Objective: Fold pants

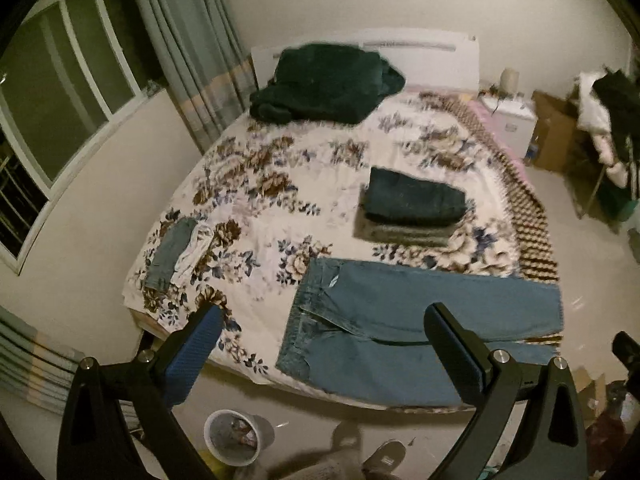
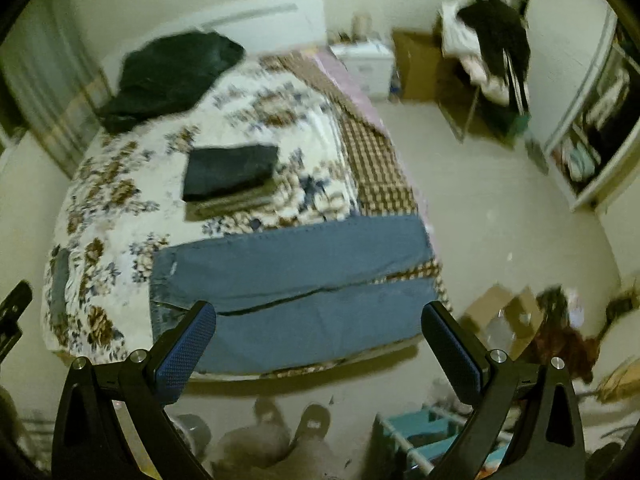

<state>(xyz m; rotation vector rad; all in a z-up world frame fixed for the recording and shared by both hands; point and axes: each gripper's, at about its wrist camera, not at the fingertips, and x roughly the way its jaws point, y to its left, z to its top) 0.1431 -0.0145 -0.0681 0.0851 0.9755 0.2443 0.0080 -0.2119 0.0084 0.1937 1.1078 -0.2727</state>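
Blue jeans [image 1: 400, 320] lie spread flat across the near end of the bed [image 1: 280, 208], waistband to the left, both legs running right. They also show in the right wrist view [image 2: 300, 288]. My left gripper [image 1: 324, 316] is open and empty, held above the bed's near edge over the waistband end. My right gripper [image 2: 318, 316] is open and empty, held above the near leg of the jeans. Neither touches the cloth.
A stack of folded dark pants [image 1: 412, 204] lies mid-bed. A dark green blanket [image 1: 328, 80] is heaped at the headboard. Small garments [image 1: 176, 252] lie at the bed's left. A waste bin [image 1: 236, 436] and slippered feet [image 2: 312, 424] are on the floor. Boxes [image 2: 504, 320] stand right.
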